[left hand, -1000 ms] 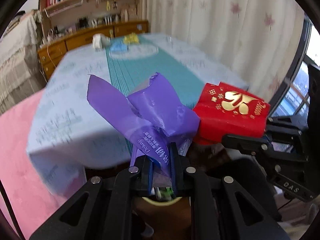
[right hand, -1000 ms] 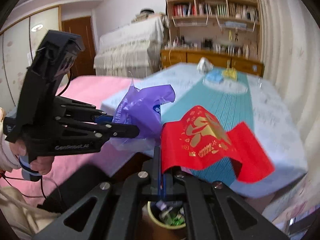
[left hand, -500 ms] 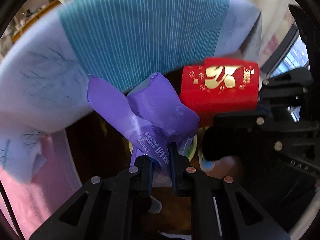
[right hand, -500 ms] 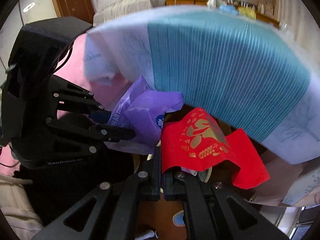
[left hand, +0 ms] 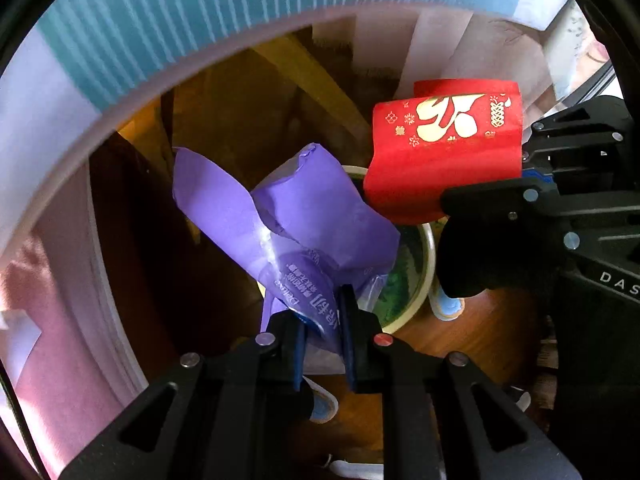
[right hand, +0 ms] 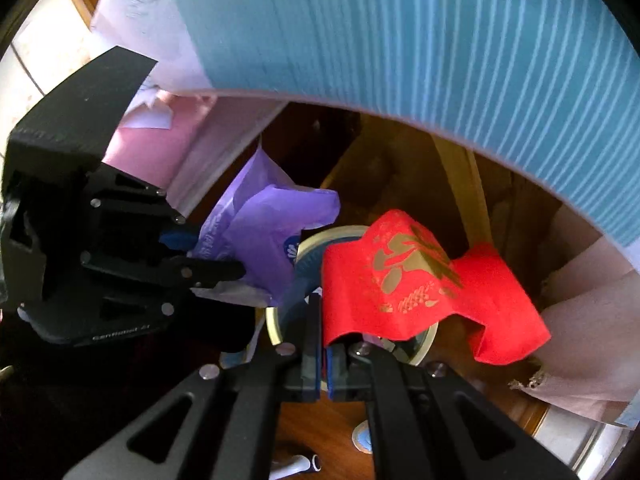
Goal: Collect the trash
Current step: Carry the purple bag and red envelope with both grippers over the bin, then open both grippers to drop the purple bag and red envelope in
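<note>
The left hand-held gripper (left hand: 322, 320) is clenched on a crumpled purple wrapper (left hand: 296, 224), which hangs over the round bin (left hand: 426, 276) on the wooden floor below the bench edge. At its two o'clock, the right hand-held gripper (right hand: 323, 344) pinches a red gold-printed paper (right hand: 416, 280) above the same bin.

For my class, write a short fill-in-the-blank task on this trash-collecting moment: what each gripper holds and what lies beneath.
1. The left gripper is shut on a crumpled ____ plastic wrapper.
2. The right gripper pinches a red paper printed in ____.
3. Both pieces hang above a round ____ on the wooden floor.
4. A blue striped ____ hangs above them.

Missing words: purple; gold; bin; tablecloth
</note>
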`<action>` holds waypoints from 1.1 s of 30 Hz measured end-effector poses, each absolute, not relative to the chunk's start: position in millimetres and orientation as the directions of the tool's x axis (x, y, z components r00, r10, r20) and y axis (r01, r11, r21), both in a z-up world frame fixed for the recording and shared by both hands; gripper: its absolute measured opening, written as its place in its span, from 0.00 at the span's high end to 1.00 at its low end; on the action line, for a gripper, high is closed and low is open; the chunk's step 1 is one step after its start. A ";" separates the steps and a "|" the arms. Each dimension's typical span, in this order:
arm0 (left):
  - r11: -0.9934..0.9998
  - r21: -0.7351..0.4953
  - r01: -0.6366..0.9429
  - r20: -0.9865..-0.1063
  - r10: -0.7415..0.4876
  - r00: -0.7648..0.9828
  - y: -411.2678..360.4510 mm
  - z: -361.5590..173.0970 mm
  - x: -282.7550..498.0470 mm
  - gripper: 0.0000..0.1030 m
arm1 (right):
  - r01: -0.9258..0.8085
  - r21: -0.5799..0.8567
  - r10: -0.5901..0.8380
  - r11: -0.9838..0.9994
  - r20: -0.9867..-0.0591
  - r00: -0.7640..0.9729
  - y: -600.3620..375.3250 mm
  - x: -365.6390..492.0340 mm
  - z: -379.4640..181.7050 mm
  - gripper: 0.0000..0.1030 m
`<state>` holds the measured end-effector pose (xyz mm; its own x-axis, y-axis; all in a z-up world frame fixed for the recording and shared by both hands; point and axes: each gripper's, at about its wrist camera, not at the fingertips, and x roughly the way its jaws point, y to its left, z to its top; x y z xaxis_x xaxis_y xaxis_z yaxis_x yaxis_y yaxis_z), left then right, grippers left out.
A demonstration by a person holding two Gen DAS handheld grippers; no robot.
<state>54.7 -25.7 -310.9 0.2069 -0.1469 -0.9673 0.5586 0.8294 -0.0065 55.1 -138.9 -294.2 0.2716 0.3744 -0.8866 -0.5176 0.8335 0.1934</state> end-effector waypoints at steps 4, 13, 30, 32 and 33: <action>0.827 -0.006 0.562 -0.969 -0.143 0.199 -35.3 -326.5 61.3 0.86 | -0.505 0.204 0.368 0.839 -0.896 0.249 -135.6 53.1 -309.6 0.98; 0.830 -0.026 0.557 -0.975 -0.143 0.168 -36.3 -342.6 82.1 0.84 | -0.468 0.244 0.372 0.850 -0.905 0.204 -137.0 78.3 -330.7 0.98; 0.830 -0.093 0.550 -0.979 -0.178 0.104 -36.5 -365.2 96.9 0.69 | -0.422 0.271 0.350 0.865 -0.929 0.121 -137.9 93.3 -358.2 0.61; 0.833 -0.084 0.547 -0.981 -0.167 0.104 -36.7 -366.3 96.8 0.63 | -0.420 0.266 0.344 0.868 -0.931 0.123 -139.1 93.8 -360.7 0.61; 0.833 -0.078 0.547 -0.981 -0.162 0.106 -37.2 -366.1 96.7 0.59 | -0.420 0.265 0.344 0.868 -0.931 0.124 -140.1 93.8 -362.3 0.61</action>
